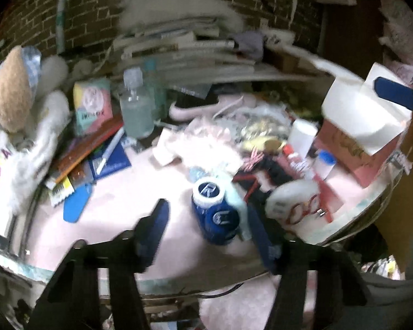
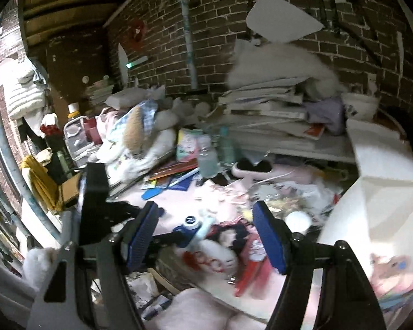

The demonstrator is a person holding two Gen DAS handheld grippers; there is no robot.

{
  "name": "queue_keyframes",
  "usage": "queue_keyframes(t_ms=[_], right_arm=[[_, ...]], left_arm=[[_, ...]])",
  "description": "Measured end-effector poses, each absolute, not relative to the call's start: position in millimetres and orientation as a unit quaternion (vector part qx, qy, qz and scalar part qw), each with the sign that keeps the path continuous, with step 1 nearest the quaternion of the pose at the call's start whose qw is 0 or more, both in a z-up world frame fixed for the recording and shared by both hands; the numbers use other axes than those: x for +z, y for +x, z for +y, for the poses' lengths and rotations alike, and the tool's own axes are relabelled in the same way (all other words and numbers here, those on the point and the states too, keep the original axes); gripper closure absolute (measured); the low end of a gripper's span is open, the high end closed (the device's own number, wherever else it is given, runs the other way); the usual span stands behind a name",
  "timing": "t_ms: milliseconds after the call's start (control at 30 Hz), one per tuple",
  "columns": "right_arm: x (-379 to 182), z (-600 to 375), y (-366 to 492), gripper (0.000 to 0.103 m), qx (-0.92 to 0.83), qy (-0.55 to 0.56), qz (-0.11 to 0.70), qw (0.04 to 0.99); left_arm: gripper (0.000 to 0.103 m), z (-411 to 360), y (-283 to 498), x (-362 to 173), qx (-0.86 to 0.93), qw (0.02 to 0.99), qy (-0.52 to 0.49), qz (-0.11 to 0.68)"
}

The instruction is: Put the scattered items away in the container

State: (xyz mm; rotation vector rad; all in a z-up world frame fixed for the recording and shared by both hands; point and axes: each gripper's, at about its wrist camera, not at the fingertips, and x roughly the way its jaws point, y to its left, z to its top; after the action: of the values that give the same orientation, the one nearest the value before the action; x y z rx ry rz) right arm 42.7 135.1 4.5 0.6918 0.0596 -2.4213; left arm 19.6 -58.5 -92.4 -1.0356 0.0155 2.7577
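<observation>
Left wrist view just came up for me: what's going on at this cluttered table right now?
A person is holding a claw in each hand over a messy pink-topped table. The left claw is open, its fingers either side of a blue bottle with a white cap, not gripping it. The right claw is open too, empty, over the same pile. A white box sits at the right. The picture is blurred.
</observation>
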Motion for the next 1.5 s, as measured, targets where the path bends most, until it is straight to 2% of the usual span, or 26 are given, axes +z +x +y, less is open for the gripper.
queue_keyframes(t_ms=[67, 133, 367, 767, 900, 1133, 1500], right_arm=[[-8, 132, 41, 0.035, -0.915, 0.272, 0.012, 0.298], [-23, 132, 37, 0.035, -0.91, 0.295, -0.001, 0.292], [-62, 135, 29, 0.035, -0.89, 0.352, -0.02, 0.29], [-76, 130, 27, 0.035, -0.884, 0.367, -0.024, 0.289], [-82, 135, 23, 0.035, -0.887, 0.37, -0.033, 0.275], [-88, 143, 18, 0.035, -0.89, 0.372, -0.047, 0.258], [-87, 154, 19, 0.035, -0.919, 0.335, -0.039, 0.203]], left_arm=[[0.058, -60, 19, -96, 0.932, 0.106, -0.347, -0.007], [0.064, -62, 18, -97, 0.932, 0.111, -0.345, -0.016], [0.065, -73, 16, -96, 0.936, 0.09, -0.34, -0.013], [0.066, -68, -5, -113, 0.928, 0.081, -0.363, -0.002], [0.076, -65, -6, -114, 0.931, 0.066, -0.36, 0.012], [0.076, -65, -7, -114, 0.931, 0.056, -0.36, 0.013], [0.076, -70, 1, -61, 0.944, 0.061, -0.323, 0.017]])
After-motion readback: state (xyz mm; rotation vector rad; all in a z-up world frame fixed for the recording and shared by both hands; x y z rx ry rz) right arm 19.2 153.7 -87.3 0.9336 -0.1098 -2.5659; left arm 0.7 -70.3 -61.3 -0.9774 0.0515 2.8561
